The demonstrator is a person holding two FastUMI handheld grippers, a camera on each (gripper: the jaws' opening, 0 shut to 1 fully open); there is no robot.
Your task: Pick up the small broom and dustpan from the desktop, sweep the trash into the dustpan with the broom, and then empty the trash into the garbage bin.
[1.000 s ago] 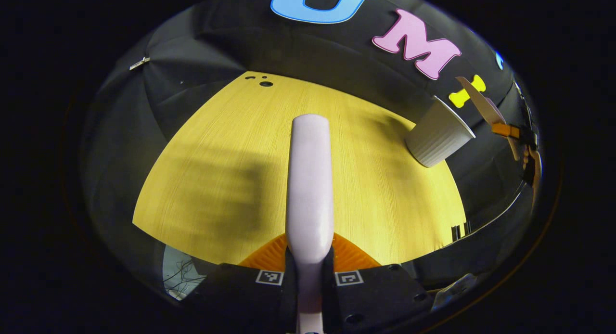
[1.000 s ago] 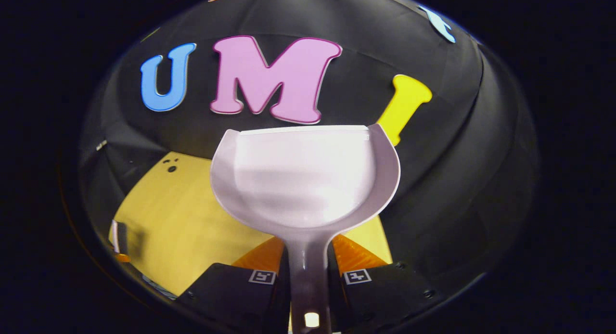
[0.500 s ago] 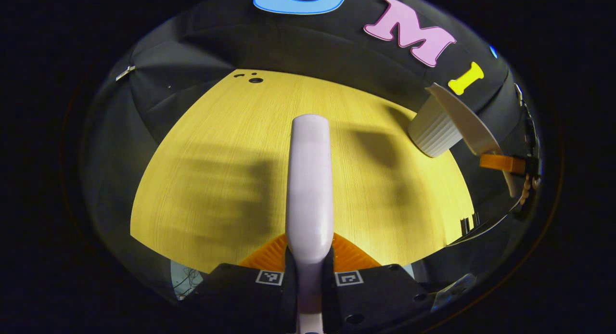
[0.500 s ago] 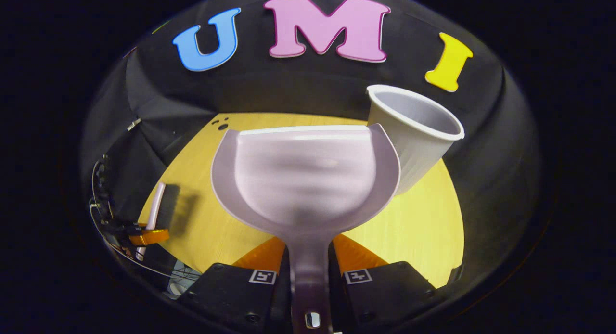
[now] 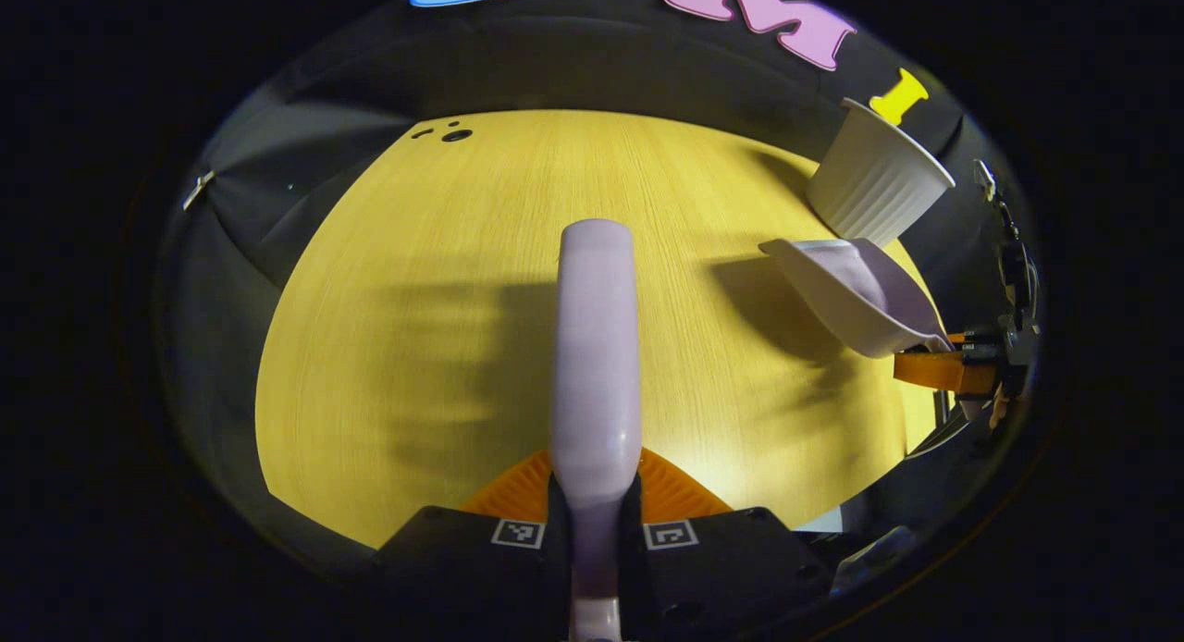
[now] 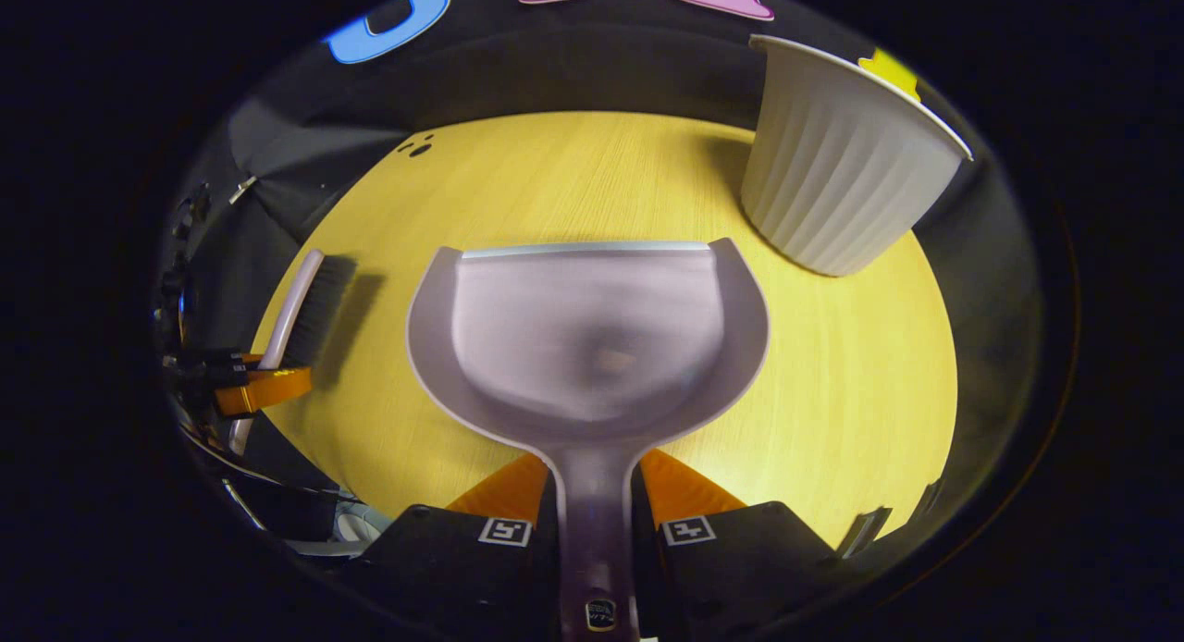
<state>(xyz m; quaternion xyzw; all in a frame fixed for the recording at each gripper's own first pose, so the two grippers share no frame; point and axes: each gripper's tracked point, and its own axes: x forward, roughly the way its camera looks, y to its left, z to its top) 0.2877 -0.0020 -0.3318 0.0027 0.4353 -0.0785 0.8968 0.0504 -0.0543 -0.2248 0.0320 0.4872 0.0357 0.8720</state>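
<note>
The yellow wood-grain tabletop (image 5: 444,281) spreads under both grippers, with black cloth walls behind it and small dark holes (image 5: 455,135) near its far left corner.

In the left gripper view, the left gripper (image 5: 593,522) is clamped on the pale lilac broom (image 5: 595,346), whose handle runs straight ahead over the tabletop. Farther right, the dustpan (image 5: 856,295) hangs tilted above the surface, and the ribbed white garbage bin (image 5: 874,187) stands at the table's far right edge.

In the right gripper view, the broom (image 6: 301,314) shows at the left with dark bristles. At centre the right gripper (image 6: 595,522) is closed on the handle of the dustpan (image 6: 587,337), whose scoop looks bare apart from a faint blurred spot. To its upper right is the garbage bin (image 6: 837,161); its inside is hidden.
</note>
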